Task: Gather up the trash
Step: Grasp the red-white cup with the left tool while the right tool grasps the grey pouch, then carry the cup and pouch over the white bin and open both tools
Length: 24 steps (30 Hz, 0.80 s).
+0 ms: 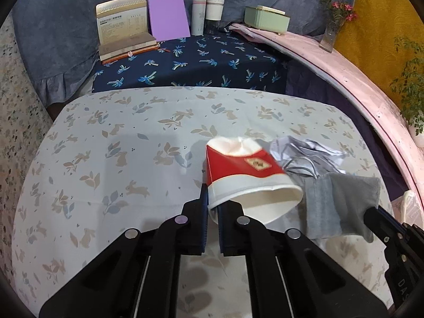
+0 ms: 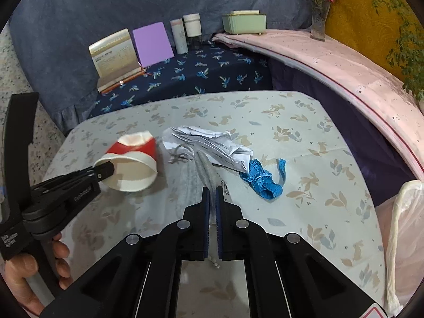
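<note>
— What is gripped by each claw?
— The rim of the crushed red-and-white paper cup [image 1: 245,175] is pinched by the left claw [image 1: 212,206]; a grey cloth pouch [image 2: 205,171] is clamped by the right claw [image 2: 212,189].
— And farther off?
— Crumpled white paper [image 2: 209,143] lies on the counter [image 2: 304,159], partly hidden behind the pouch.

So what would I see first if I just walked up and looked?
Probably the red and white paper cup, lying on its side near the middle of the bunny-print tablecloth, with the left gripper pinching its rim. Right beside it, the right gripper is shut on a grey sock. A bright blue tape measure lies curled by the crumpled paper.
</note>
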Each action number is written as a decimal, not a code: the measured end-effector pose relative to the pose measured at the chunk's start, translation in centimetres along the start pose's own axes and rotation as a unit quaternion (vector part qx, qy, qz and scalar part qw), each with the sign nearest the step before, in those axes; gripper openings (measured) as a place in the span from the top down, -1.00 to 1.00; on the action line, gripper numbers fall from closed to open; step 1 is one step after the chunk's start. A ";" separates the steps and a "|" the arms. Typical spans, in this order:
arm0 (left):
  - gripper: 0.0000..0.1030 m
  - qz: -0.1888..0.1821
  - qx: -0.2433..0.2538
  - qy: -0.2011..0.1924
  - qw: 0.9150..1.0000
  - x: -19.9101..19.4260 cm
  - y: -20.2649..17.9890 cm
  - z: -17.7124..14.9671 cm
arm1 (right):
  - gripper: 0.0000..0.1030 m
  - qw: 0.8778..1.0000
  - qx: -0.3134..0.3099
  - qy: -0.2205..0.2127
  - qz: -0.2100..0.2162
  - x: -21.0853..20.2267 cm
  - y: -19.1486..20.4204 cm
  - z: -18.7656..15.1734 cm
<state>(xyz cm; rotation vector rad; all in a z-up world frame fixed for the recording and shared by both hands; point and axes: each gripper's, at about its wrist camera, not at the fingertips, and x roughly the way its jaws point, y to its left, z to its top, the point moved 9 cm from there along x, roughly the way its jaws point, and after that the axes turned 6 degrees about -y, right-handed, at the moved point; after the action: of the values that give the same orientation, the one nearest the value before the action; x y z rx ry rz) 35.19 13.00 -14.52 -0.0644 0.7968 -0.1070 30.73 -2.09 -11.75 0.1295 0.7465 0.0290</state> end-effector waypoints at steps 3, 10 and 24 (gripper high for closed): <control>0.94 -0.008 0.001 -0.006 1.000 -1.7 -0.7 -0.1 | 0.92 1.000 0.006 -0.016 0.002 -2.1 -0.1 0.5; 0.95 -0.025 0.011 -0.026 0.999 -6.0 -3.3 -0.4 | 0.92 0.998 0.021 -0.051 -0.008 -7.3 -1.5 1.4; 0.95 -0.067 0.064 -0.051 0.994 -12.3 -12.4 -2.1 | 0.92 0.992 0.060 -0.099 -0.043 -15.7 -8.2 0.6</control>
<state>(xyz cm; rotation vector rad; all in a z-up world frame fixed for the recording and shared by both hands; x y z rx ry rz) 24.27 2.16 -6.09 -0.0011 0.6825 -0.2804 19.44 -11.41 -1.72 0.2111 0.5541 -0.1105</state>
